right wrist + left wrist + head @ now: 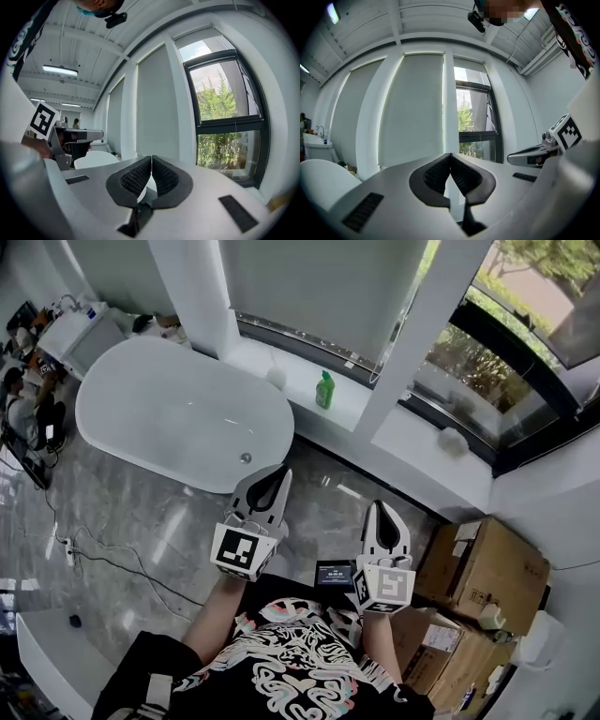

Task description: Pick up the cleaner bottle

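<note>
Both claws are pinched together with nothing between them. The left gripper hangs over the grey floor just beside the bathtub, the right gripper near cardboard boxes. The green cleaner bottle stands upright on the white window ledge behind the tub, well apart from both.
</note>
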`<move>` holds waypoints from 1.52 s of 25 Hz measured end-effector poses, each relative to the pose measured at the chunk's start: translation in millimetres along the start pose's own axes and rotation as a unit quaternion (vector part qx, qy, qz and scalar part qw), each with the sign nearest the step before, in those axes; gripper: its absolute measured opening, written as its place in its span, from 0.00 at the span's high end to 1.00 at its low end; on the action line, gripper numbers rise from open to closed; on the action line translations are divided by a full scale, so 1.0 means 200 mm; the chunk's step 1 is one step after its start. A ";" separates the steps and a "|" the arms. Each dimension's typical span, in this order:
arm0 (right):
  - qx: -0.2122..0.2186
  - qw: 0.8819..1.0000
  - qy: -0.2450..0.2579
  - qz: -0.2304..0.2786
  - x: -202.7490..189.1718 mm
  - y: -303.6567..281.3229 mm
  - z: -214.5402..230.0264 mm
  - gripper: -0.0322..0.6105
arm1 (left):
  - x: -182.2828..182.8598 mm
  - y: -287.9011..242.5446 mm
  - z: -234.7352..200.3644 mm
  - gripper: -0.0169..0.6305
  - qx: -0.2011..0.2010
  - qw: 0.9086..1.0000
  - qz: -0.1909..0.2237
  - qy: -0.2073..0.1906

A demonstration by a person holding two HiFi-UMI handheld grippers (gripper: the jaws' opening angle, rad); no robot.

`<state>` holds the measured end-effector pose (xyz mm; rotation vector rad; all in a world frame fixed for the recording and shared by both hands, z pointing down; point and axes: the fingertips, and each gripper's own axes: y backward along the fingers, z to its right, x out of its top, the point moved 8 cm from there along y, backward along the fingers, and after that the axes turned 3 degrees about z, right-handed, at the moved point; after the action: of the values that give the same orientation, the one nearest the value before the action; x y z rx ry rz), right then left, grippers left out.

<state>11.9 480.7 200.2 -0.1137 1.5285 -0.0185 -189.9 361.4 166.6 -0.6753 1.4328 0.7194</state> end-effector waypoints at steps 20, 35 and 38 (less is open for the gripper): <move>-0.037 0.999 0.018 -0.023 0.16 -1.32 -0.01 0.91 | 0.00 -0.94 -1.12 0.95 -0.019 0.999 -0.004 0.025; 0.051 0.997 0.048 -0.020 0.03 -1.80 0.42 0.91 | -0.21 -1.46 -1.02 0.95 0.015 0.999 -0.030 0.004; 0.068 0.996 0.049 -0.023 0.02 -1.92 0.48 0.91 | -0.23 -1.55 -1.05 0.95 0.028 0.999 -0.028 0.003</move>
<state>130.5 105.1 232.9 -0.0393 1.6171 -0.1669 -78.4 2.1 200.5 -0.6729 1.4291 0.6315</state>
